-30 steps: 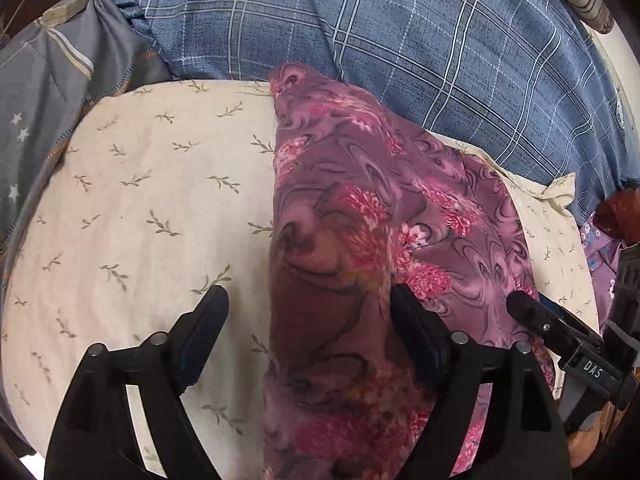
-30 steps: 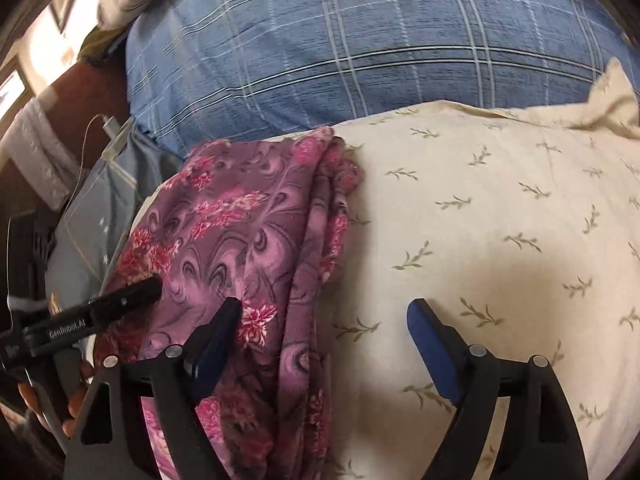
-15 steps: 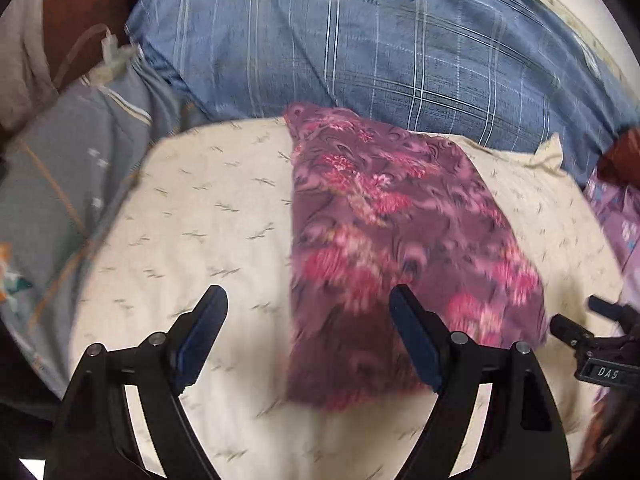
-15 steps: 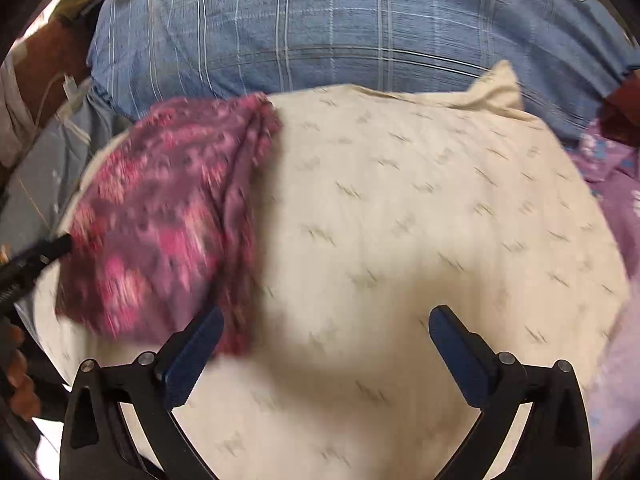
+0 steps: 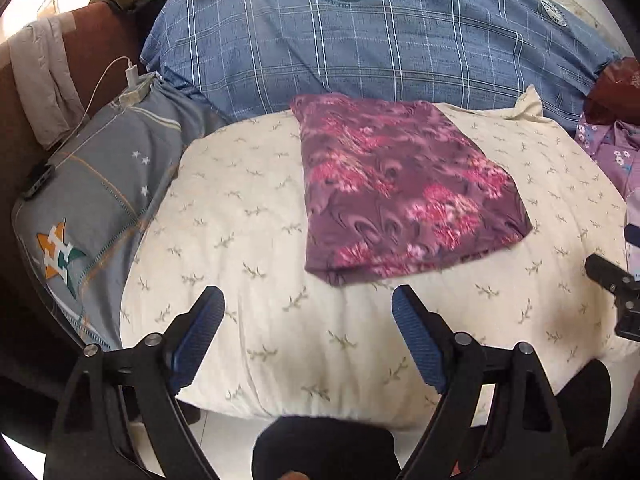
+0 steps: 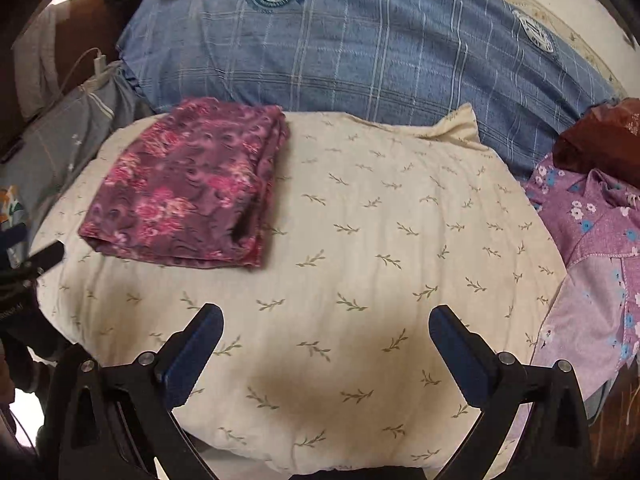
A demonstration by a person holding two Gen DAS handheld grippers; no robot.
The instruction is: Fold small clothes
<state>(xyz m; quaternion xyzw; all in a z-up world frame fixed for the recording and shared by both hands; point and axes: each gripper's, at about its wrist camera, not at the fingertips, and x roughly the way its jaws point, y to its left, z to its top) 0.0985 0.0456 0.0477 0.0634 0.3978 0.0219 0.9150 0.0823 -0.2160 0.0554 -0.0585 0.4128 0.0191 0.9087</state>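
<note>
A folded purple garment with pink flowers (image 5: 400, 196) lies flat on a cream pillow with a leaf print (image 5: 260, 280). In the right wrist view the garment (image 6: 188, 192) lies on the pillow's (image 6: 360, 260) far left part. My left gripper (image 5: 308, 320) is open and empty, held back above the pillow's near edge, short of the garment. My right gripper (image 6: 326, 340) is open and empty above the pillow's near middle, right of the garment. The right gripper's tip (image 5: 612, 276) shows at the right edge of the left wrist view.
A blue plaid cushion (image 5: 380, 40) lies behind the pillow. A grey pillow with stars and a logo (image 5: 100, 184) lies at the left, with a white charger and cable (image 5: 132, 76) on it. A lilac flowered shirt (image 6: 592, 248) and a dark red cloth (image 6: 600, 140) lie at the right.
Both grippers have pulled back and up from the garment, which was between the left fingers a second ago. The garment now lies folded and free on the pillow.
</note>
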